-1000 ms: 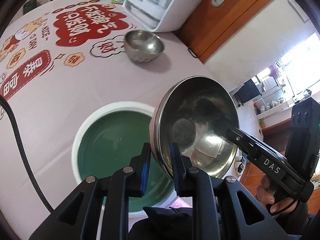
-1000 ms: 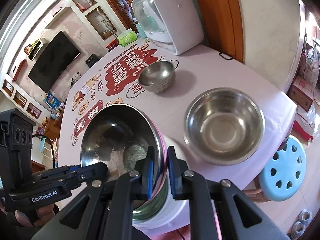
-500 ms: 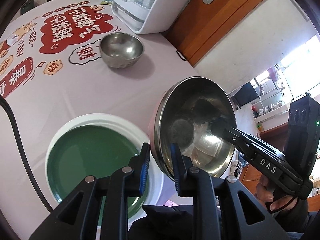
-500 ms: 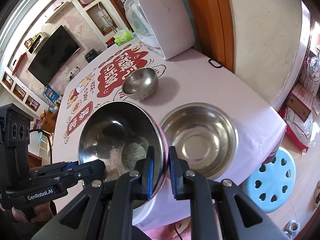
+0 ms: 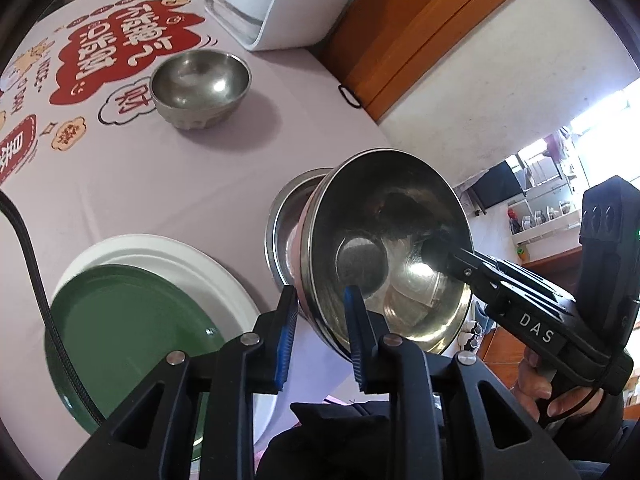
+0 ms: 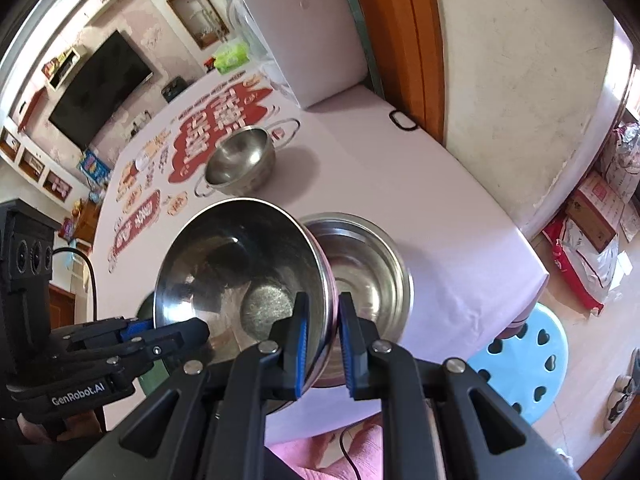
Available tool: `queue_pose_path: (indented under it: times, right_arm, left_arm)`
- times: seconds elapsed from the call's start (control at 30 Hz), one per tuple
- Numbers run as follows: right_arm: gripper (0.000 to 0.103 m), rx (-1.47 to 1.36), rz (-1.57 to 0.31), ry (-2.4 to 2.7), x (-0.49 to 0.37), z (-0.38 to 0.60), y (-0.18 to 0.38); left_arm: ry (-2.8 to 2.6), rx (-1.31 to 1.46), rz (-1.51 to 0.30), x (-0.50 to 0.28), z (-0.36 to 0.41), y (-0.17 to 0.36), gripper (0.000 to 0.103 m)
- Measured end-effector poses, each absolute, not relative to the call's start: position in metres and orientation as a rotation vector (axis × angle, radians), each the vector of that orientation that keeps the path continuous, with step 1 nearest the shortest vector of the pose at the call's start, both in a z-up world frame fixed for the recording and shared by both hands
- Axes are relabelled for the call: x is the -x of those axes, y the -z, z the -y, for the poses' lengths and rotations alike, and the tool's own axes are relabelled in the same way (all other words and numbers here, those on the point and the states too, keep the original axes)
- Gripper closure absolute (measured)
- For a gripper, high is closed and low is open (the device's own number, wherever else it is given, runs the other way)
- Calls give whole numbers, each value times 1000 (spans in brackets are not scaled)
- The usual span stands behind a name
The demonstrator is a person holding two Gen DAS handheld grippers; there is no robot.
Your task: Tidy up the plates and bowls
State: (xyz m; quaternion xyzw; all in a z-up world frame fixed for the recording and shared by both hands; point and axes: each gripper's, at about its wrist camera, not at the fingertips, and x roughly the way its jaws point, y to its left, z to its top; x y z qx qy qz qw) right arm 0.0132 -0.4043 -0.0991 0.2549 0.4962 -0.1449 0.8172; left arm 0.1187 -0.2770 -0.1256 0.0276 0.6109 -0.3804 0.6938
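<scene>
A steel bowl with a pink outside (image 5: 384,256) (image 6: 236,272) is held tilted in the air by both grippers. My left gripper (image 5: 320,336) is shut on its near rim; in the right wrist view the left gripper (image 6: 168,330) grips the bowl's left rim. My right gripper (image 6: 322,344) is shut on the opposite rim; in the left wrist view it (image 5: 440,248) reaches in from the right. The held bowl hangs over a larger steel bowl (image 5: 288,216) (image 6: 368,276) on the table. A small steel bowl (image 5: 200,88) (image 6: 240,160) stands farther back.
A green plate on a white plate (image 5: 132,320) lies at the left front of the pink tablecloth. A white appliance (image 5: 272,0) (image 6: 300,32) stands at the back by a wooden door. The table edge (image 6: 500,320) runs right, with a blue stool (image 6: 524,360) below.
Both grippers have carried the pink bowl to the right, off the green plate, and it now hangs over the larger steel bowl. Both grips are unchanged.
</scene>
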Motion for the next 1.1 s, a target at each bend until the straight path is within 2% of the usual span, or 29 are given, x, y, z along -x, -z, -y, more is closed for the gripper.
queue_pose_path:
  times: [0.23, 0.3, 0.5, 0.6, 0.7, 0.93, 1.1]
  right_arm:
    - [85, -516, -1146, 238, -24, 425, 116]
    - [78, -518, -1165, 202, -27, 430, 122]
    - [68, -506, -1210, 118, -38, 440, 132]
    - [57, -511, -1212, 83, -41, 444, 134]
    - [50, -508, -1205, 52, -44, 445, 133]
    - [48, -479, -1205, 22, -47, 449, 131]
    - [48, -466, -1193, 9, -47, 456, 128]
  left_arm:
    - [773, -24, -1384, -116, 292, 135, 80]
    - [753, -11, -1391, -115, 295, 138, 80]
    - [675, 28, -1409, -113, 298, 143, 78]
    - [641, 47, -1402, -112, 296, 141, 77]
    - [606, 56, -1389, -111, 294, 137, 76]
    - [551, 84, -1361, -111, 291, 130, 75]
    - [511, 106, -1333, -111, 288, 125, 69]
